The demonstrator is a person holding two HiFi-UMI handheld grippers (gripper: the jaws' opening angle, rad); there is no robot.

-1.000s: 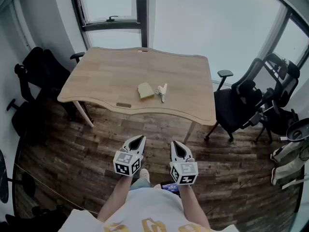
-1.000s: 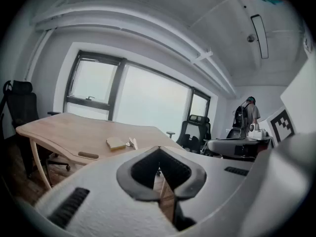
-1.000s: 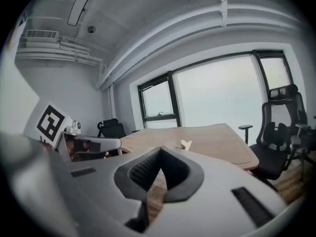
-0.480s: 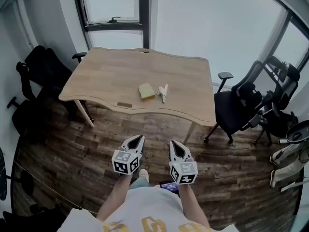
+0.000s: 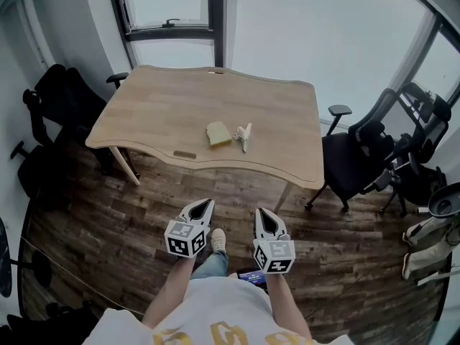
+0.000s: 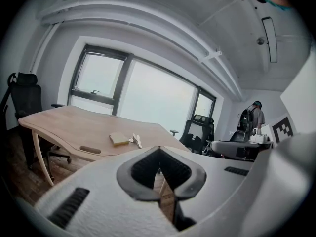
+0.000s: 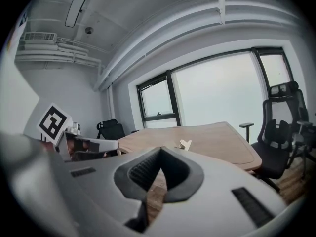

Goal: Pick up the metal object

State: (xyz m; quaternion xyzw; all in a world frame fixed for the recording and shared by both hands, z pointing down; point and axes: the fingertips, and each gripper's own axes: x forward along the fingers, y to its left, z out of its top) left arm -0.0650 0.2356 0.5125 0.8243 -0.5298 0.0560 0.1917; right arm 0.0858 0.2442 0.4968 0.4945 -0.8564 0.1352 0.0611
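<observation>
The metal object (image 5: 243, 135), a small pale clip-like piece, lies near the middle of the wooden table (image 5: 158, 113), just right of a yellow block (image 5: 218, 134). It also shows in the left gripper view as the metal object (image 6: 136, 140) and in the right gripper view as the metal object (image 7: 185, 144), far ahead of the jaws. My left gripper (image 5: 206, 203) and right gripper (image 5: 260, 213) hang side by side over the floor, well short of the table's front edge. Both point at the table. Left gripper (image 6: 159, 149) and right gripper (image 7: 160, 149) are shut and hold nothing.
Black office chairs stand left (image 5: 61, 106) and right (image 5: 359, 153) of the table. A window (image 5: 169, 2) is behind it. Bags (image 5: 431, 239) lie at the far right on the wooden floor. A person (image 6: 254, 120) stands far off in the left gripper view.
The person's shoe has stepped forward between the grippers. Both grippers stay shut, almost where they were.
</observation>
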